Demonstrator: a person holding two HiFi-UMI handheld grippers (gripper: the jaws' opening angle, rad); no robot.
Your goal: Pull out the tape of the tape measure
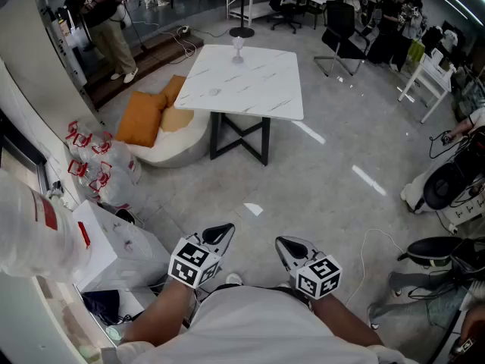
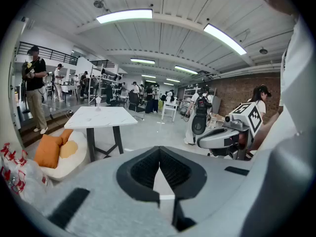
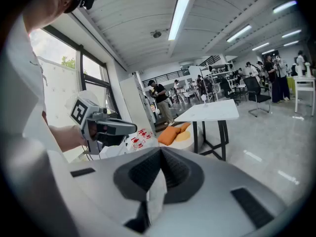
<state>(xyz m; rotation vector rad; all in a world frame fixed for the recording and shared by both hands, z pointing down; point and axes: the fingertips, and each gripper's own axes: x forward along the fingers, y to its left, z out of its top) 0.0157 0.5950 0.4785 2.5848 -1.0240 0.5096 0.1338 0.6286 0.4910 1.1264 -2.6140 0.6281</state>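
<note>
Head view: the person stands on open floor, well apart from the white marble-top table (image 1: pixel 250 89). Both tools are held low and close to the torso, just in front of the white shirt. The left gripper (image 1: pixel 221 233) and right gripper (image 1: pixel 288 246) sit side by side, tips angled slightly toward each other and tilted a little downward.

Jaws: the left gripper view shows the two ribbed pads meeting along a single seam, with nothing between them. The right gripper view shows the same thing: pads together and empty. Each gripper view also catches the other gripper off to one side, carried level by a bare forearm.

Task object: no tape measure can be made out in any view. A small pale upright item (image 1: pixel 238 49) stands near the far edge of the table, too small to identify. The rest of the tabletop looks bare. Orange cushions (image 1: pixel 144 116) lie on a pale floor seat beside the table's left side.

Reading: the closed, empty jaws and tucked-in arms look like a carrying or rest posture, not a working one. The task does not appear to have begun.

Next move, as judged: get within reach of the table, locate the tape measure, then open the jaws. One gripper would steady the case and the other would take the tape's end hook.
</note>
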